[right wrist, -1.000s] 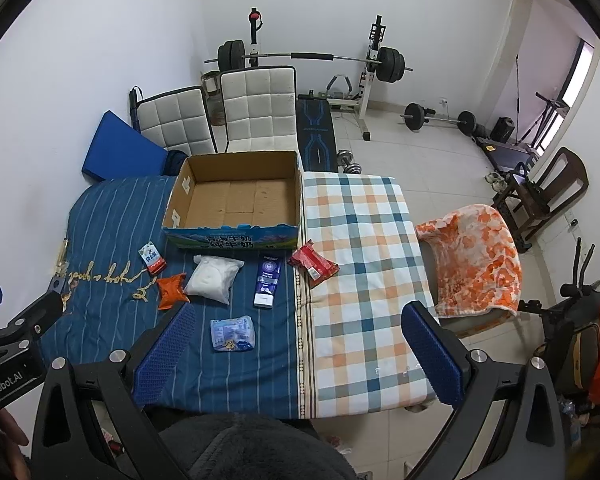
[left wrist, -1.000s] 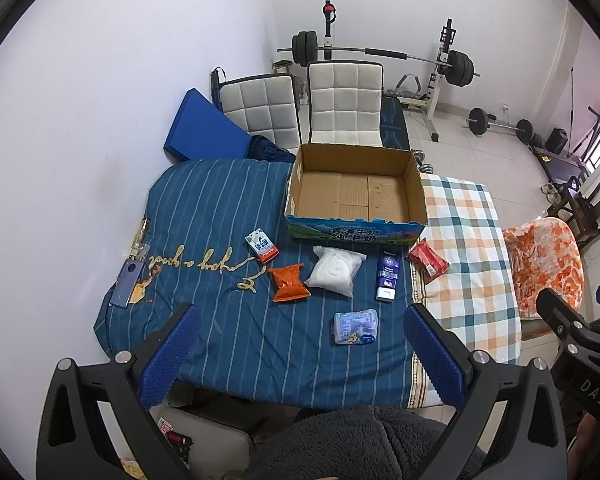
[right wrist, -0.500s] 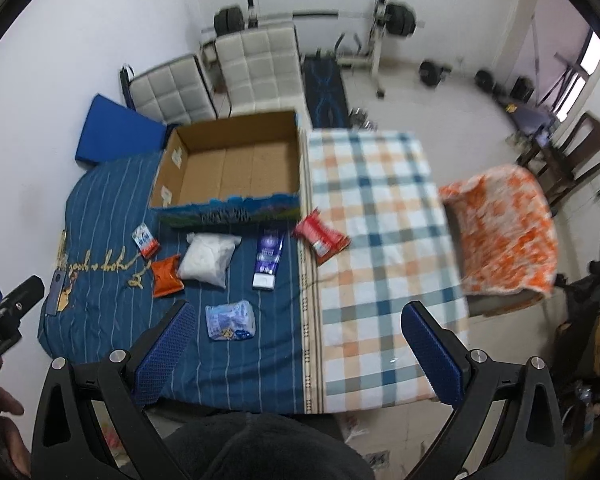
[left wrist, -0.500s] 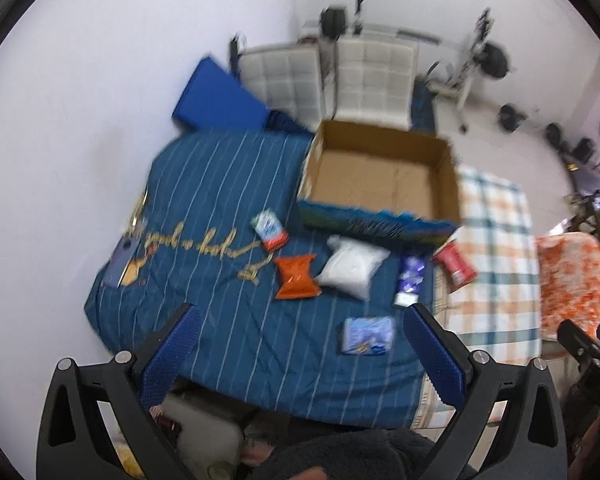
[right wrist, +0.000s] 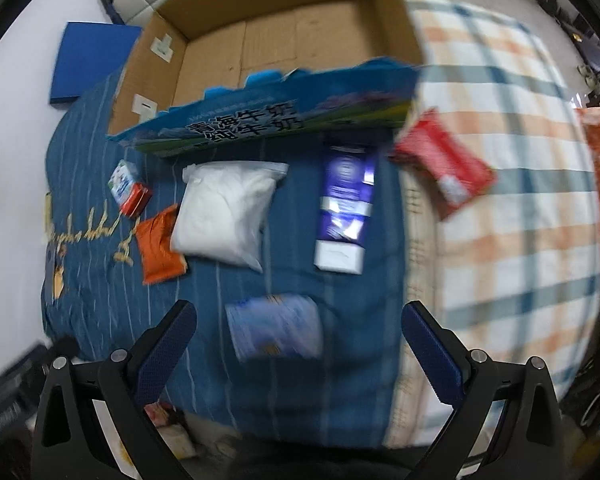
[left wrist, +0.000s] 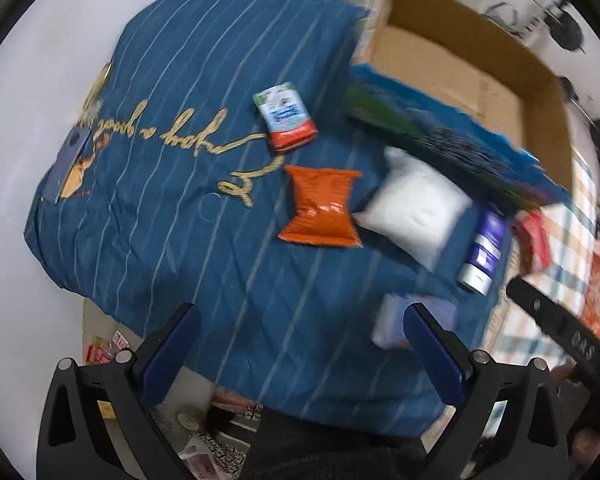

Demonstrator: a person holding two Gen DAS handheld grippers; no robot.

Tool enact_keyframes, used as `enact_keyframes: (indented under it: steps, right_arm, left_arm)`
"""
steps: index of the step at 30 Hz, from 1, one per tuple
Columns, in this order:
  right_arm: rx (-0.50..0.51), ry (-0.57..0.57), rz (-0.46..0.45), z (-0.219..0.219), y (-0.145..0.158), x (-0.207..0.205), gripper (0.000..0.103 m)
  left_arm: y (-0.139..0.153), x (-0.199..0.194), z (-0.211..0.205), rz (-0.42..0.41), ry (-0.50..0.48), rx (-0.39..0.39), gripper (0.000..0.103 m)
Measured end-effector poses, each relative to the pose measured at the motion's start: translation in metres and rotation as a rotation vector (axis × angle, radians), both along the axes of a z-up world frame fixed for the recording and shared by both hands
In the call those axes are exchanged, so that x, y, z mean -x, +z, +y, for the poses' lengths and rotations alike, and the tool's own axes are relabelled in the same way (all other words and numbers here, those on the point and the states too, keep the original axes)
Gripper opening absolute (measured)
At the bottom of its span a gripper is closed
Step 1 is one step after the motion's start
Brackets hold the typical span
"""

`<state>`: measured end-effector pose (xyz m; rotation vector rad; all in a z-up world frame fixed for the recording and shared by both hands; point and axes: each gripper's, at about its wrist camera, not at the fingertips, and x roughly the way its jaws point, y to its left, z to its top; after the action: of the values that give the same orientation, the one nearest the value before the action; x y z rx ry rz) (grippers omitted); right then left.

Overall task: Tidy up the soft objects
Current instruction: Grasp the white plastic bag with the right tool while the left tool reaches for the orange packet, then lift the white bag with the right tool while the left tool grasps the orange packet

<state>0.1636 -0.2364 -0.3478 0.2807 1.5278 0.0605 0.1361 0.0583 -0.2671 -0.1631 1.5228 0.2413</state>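
Left gripper [left wrist: 302, 338] spread wide, holding nothing, above the blue striped cover [left wrist: 172, 216]. On the cover, left to right — small red-and-white pack [right wrist: 129, 188], orange packet [right wrist: 158, 246], white pouch [right wrist: 228, 216] overlapping its edge, blue tube [right wrist: 346, 208], red packet [right wrist: 444, 168] on the plaid cloth [right wrist: 512, 208]. Open cardboard box [right wrist: 284, 36] behind them. Right gripper [right wrist: 300, 336] also wide — over a blurred blue packet [right wrist: 276, 330].

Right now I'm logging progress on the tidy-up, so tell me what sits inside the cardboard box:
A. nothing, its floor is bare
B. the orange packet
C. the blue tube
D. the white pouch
A: the cardboard box shows only bare brown floor, while the white pouch, orange packet and blue tube all lie on the blue cover in front of it.
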Motion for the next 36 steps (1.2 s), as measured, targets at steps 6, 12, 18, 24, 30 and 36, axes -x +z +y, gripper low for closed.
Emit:
enact_keyframes:
  steps: [6, 12, 18, 24, 30, 36]
  right_arm:
    - [-0.057, -0.149, 0.092, 0.041, -0.072, -0.038, 0.102]
    - [-0.072, -0.227, 0.137, 0.083, -0.106, -0.068, 0.102]
    - [-0.003, -0.190, 0.218, 0.125, -0.136, -0.090, 0.090]
    - [0.024, -0.090, 0.285, 0.139, -0.150, -0.087, 0.077]
    - [0.109, -0.009, 0.337, 0.112, -0.143, -0.063, 0.075]
    - [0.125, 0.024, 0.330, 0.104, -0.140, -0.055, 0.075]
  left_arm:
    - [-0.048, -0.022, 0.043, 0.044, 0.047, -0.003, 0.103]
    - [-0.082, -0.043, 0.066, 0.097, 0.036, 0.039, 0.103]
    - [-0.100, -0.063, 0.076, 0.121, -0.002, 0.074, 0.103]
    - [-0.111, -0.077, 0.070, 0.141, -0.043, 0.177, 0.103]
    - [-0.129, -0.096, 0.039, 0.187, -0.107, 0.242, 0.103]
    - [-0.161, -0.117, 0.007, 0.256, -0.186, 0.204, 0.092]
